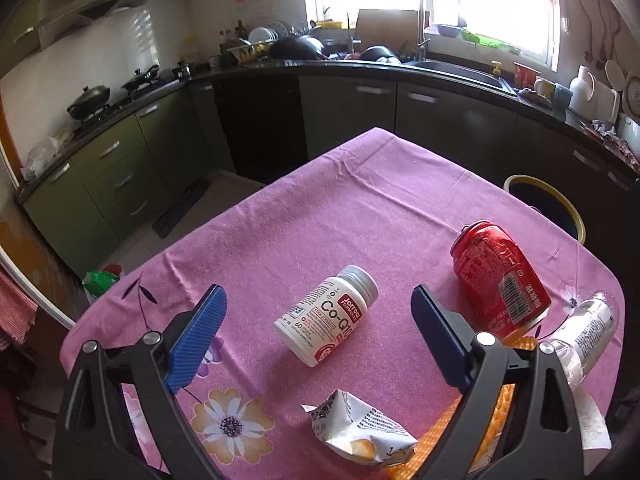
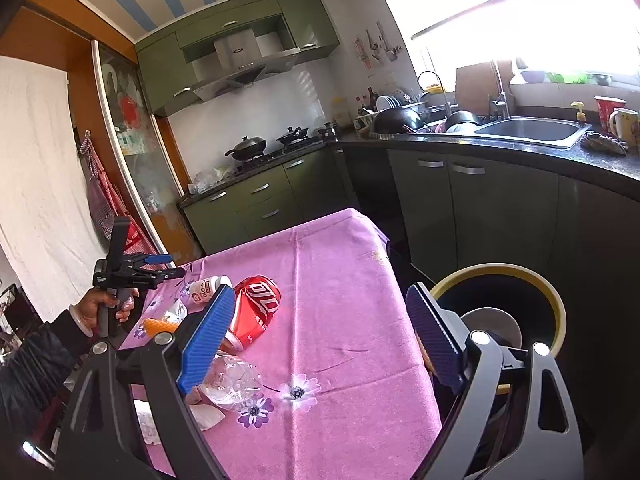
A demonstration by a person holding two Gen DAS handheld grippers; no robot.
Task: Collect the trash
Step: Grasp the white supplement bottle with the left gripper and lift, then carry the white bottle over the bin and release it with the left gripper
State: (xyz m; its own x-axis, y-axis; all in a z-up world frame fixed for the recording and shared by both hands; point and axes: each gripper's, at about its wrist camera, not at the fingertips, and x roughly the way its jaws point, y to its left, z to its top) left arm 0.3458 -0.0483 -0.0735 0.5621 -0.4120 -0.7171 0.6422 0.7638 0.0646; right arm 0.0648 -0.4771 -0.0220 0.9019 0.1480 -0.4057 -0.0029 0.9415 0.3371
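Left tool (image 1: 316, 316): blue ribbed pads spread wide with nothing between them, tilted down over the tabletop; in the right wrist view it shows at the far left edge (image 2: 160, 266), held in a person's hand (image 2: 106, 308) with a dark sleeve.
Right tool (image 2: 320, 324): pads also spread wide and empty, pointing across the right edge of the tabletop.
Tabletop (image 1: 360, 208): covered by a pink cloth printed with flowers; the trash lies on its nearer part.
Crumpled snack wrapper (image 1: 360, 428): silver and white, nearest to the left tool, lying low between its arms.
Orange item (image 1: 448, 428): textured, lying just right of the wrapper, partly hidden by the tool's arm; what it is cannot be told.
Supplement bottle (image 1: 328, 314): white, with a silver cap and a red label band, lying on its side straight ahead of the left tool's open pads, not touched by them.
Red soda can (image 1: 500, 284): dented, lying on its side right of the supplement bottle, apart from it; in the right wrist view (image 2: 256, 308) it lies just behind the right tool's left pad.
Clear plastic bottle (image 1: 584, 332): crushed, lying on its side near the tabletop's right edge, just beside the can.
White paper scrap (image 2: 206, 416): lying by the clear plastic bottle at the near edge.
Trash bin (image 2: 558, 308): dark inside with a yellow rim, standing beside the tabletop's right edge, just beyond the right tool's right pad.
Kitchen counter (image 1: 440, 68): dark, far behind, with a sink, faucet, pots and dishes under a bright window.
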